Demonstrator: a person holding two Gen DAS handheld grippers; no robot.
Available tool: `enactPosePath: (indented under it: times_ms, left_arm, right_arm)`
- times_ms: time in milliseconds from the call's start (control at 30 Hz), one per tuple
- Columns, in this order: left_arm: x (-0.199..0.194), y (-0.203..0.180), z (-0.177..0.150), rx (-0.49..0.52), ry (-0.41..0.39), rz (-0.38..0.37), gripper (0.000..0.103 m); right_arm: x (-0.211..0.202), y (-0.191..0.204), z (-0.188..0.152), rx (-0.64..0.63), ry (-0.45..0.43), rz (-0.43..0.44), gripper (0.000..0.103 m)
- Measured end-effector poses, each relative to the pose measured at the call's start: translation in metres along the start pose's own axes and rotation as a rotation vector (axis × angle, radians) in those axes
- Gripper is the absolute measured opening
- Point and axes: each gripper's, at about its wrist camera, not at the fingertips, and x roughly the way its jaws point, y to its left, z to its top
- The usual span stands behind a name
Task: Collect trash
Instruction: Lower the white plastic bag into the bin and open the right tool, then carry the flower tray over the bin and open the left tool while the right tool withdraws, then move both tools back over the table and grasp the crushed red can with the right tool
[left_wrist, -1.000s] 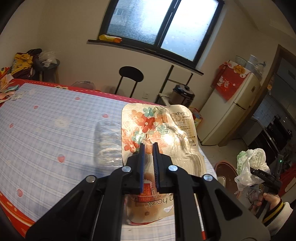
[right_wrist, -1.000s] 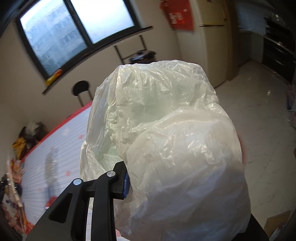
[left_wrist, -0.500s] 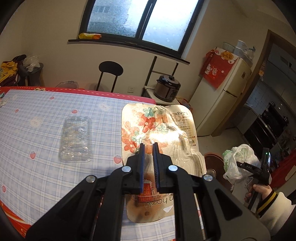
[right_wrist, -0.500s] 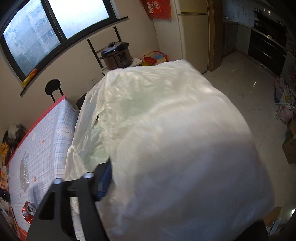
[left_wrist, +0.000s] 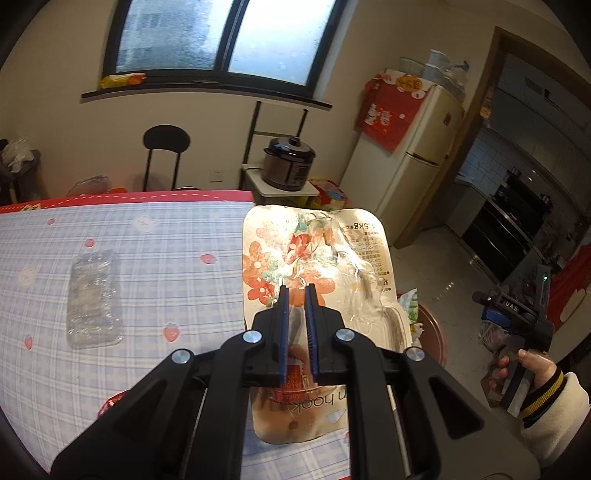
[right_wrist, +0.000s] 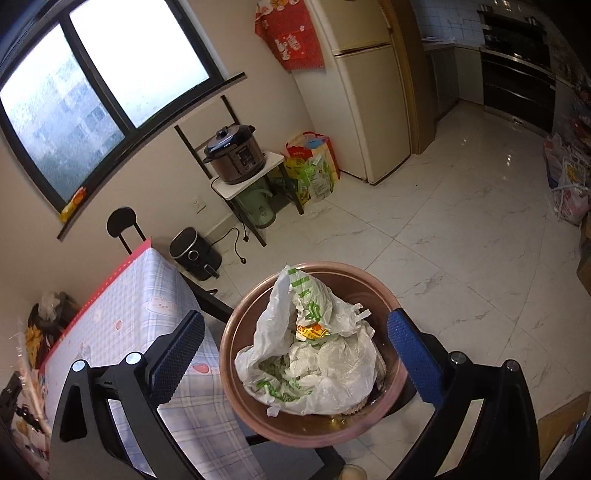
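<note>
Hovering over the pink trash bin (right_wrist: 384, 295) beside the dining table (right_wrist: 147, 314), the right gripper (right_wrist: 297, 336) stood with its blue-padded fingers (right_wrist: 413, 354) spread wide and nothing between them. A crumpled white plastic bag (right_wrist: 325, 362) with green print lay inside the bin, a scrap of yellow wrapper (right_wrist: 312, 331) showing in its folds. In the left wrist view, the left gripper (left_wrist: 296, 291) had its fingers drawn close, a narrow gap left between them, over a large floral packaging bag (left_wrist: 314, 254) that lay flat at the table's corner; whether the pads pinched the bag could not be told. A flattened clear plastic wrapper (left_wrist: 92, 299) lay well apart from it on the blue checked tablecloth (left_wrist: 147, 266). The person's right hand (left_wrist: 524, 369), in a cream sleeve with a yellow-and-black cuff, gripped the other tool's handle near the bin. Behind the table stood a black chair (left_wrist: 166, 147), a pressure cooker (left_wrist: 290, 162) on a low stand, and a cream refrigerator (left_wrist: 413, 162) draped with a red cloth.
</note>
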Motion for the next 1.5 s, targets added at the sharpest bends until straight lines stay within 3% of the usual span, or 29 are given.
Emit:
enactPosePath:
  times_ms: [200, 433, 500, 533, 600, 700, 767, 933, 1067, 1300, 1500]
  left_arm:
    - [0.038, -0.038, 0.001, 0.05, 0.054, -0.093, 0.012]
    - [0.104, -0.12, 0.007, 0.132, 0.114, -0.209, 0.013]
    - [0.121, -0.147, 0.009, 0.167, 0.128, -0.271, 0.016]
    - [0.13, -0.163, 0.01, 0.187, 0.138, -0.315, 0.037]
    - [0.135, -0.179, 0.012, 0.219, 0.112, -0.305, 0.072]
    - [0.133, -0.181, 0.019, 0.198, 0.081, -0.294, 0.077]
    - [0.126, -0.168, 0.021, 0.172, 0.069, -0.278, 0.089]
    - [0.105, -0.121, 0.021, 0.111, 0.059, -0.185, 0.097]
    - [0.077, -0.07, 0.019, 0.071, 0.048, -0.091, 0.097]
    - [-0.006, 0.054, -0.004, -0.063, -0.003, 0.117, 0.097]
    - [-0.089, 0.16, -0.042, -0.208, -0.05, 0.306, 0.097]
  right_arm:
    - [-0.028, -0.01, -0.009, 0.045, -0.02, -0.015, 0.098]
    - [-0.061, -0.05, -0.018, 0.107, -0.055, -0.074, 0.098]
    - [-0.071, -0.061, -0.022, 0.126, -0.071, -0.091, 0.098]
    - [-0.075, -0.067, -0.023, 0.137, -0.076, -0.099, 0.098]
    - [-0.082, -0.077, -0.027, 0.158, -0.083, -0.111, 0.098]
    - [-0.088, -0.086, -0.033, 0.177, -0.087, -0.121, 0.098]
    - [-0.089, -0.088, -0.036, 0.183, -0.083, -0.123, 0.098]
    - [-0.088, -0.087, -0.04, 0.189, -0.071, -0.108, 0.098]
    - [-0.082, -0.066, -0.036, 0.168, -0.067, -0.072, 0.098]
    - [-0.057, 0.013, -0.036, 0.06, -0.015, 0.036, 0.098]
    - [-0.028, 0.109, -0.059, -0.08, 0.078, 0.136, 0.098]
